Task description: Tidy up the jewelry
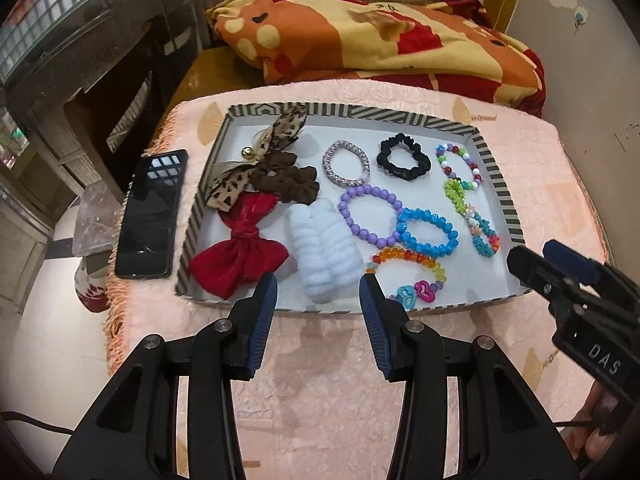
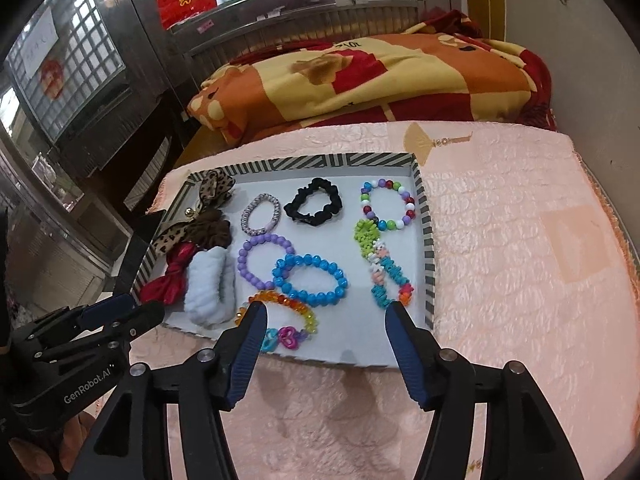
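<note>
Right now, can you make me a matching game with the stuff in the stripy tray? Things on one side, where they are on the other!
Things:
1. red bow
2. black scrunchie
3. blue bead bracelet
4. phone

Places:
A. far part of the stripy tray, beside the sparkly silver band
B. outside the tray, on the pink cloth
C. near left corner of the tray, next to the fluffy white scrunchie
D. middle of the tray, touching the purple bead bracelet

Pairs: 1-C, 2-A, 3-D, 4-B
</note>
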A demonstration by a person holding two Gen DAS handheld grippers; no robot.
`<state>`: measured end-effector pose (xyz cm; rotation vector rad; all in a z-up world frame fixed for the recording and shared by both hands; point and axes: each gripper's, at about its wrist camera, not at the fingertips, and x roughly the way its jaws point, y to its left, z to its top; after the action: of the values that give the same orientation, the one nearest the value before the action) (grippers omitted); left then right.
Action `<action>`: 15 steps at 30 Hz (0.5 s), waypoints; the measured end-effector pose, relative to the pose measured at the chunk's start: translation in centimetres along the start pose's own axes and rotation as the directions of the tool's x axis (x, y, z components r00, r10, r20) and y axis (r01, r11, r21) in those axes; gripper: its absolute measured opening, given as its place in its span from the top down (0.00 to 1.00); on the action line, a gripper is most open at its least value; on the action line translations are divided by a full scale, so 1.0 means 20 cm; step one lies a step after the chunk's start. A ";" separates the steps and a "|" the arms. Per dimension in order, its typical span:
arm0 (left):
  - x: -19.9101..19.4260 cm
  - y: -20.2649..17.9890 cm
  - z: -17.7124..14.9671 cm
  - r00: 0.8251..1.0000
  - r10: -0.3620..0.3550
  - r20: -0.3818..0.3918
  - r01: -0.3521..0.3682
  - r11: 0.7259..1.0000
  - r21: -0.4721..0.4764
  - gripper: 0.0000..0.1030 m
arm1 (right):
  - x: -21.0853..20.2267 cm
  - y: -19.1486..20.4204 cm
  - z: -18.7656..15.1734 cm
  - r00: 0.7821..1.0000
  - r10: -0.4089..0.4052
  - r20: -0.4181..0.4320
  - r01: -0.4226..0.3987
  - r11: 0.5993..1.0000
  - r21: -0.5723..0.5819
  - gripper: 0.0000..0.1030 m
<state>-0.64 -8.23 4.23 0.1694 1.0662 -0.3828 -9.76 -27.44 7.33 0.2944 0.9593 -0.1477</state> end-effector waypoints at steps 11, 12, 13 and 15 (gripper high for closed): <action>-0.13 0.03 -0.04 0.998 0.015 0.064 -0.015 1.000 -0.010 0.59 | -0.10 0.07 -0.03 0.999 -0.015 0.038 0.015 1.000 -0.011 0.36; -0.14 0.03 -0.04 0.997 0.018 0.070 -0.017 1.000 -0.009 0.59 | -0.10 0.07 -0.03 0.999 -0.014 0.038 0.015 1.000 -0.010 0.36; -0.15 0.03 -0.04 0.997 0.020 0.075 -0.019 1.000 -0.008 0.59 | -0.11 0.07 -0.04 0.999 -0.013 0.039 0.013 1.000 -0.009 0.36; -0.16 0.03 -0.05 0.996 0.022 0.085 -0.022 1.000 -0.008 0.59 | -0.11 0.08 -0.04 0.999 -0.016 0.039 0.017 1.000 -0.013 0.36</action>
<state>-2.56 -6.58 6.59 0.1574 0.9808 -0.3634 -11.27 -25.61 9.01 0.2706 0.9239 -0.1619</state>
